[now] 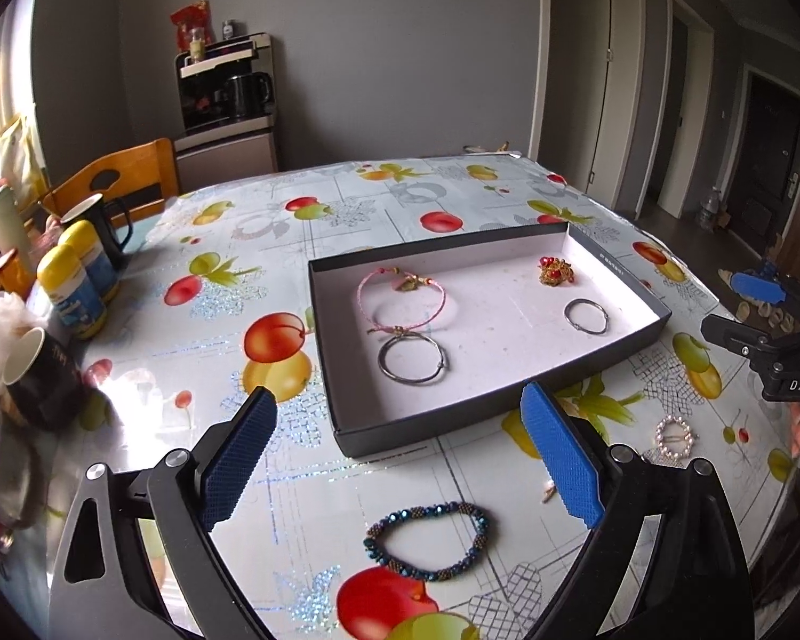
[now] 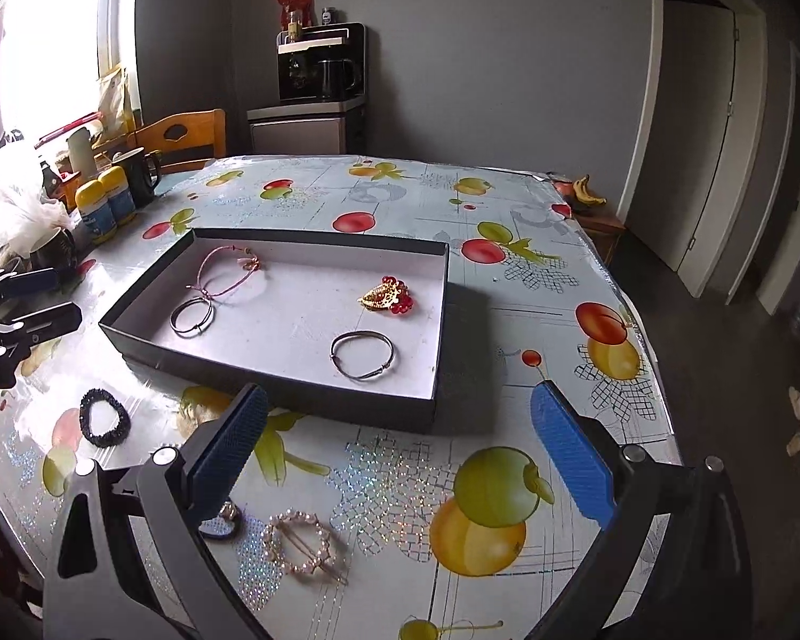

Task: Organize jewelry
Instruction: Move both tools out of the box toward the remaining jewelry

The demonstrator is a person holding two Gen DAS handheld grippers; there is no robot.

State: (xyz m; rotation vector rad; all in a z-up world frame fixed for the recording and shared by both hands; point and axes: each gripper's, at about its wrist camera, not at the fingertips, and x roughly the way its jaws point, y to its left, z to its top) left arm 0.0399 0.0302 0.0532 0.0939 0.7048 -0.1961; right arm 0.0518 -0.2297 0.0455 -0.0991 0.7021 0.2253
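Both grippers, left [image 1: 394, 458] and right [image 2: 400, 453], gape empty between placements; beaded bracelet [image 1: 426, 541] and pearl clip [image 2: 304, 544] likely go next into the box [image 1: 512, 400].

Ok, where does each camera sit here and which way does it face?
Left wrist: on the left gripper, angled down at the box; own open jaws show, right gripper at right edge.
Right wrist: on the right gripper, same box; own open jaws, left gripper at left edge.
Shared: box, beaded bracelet, pearl clip.
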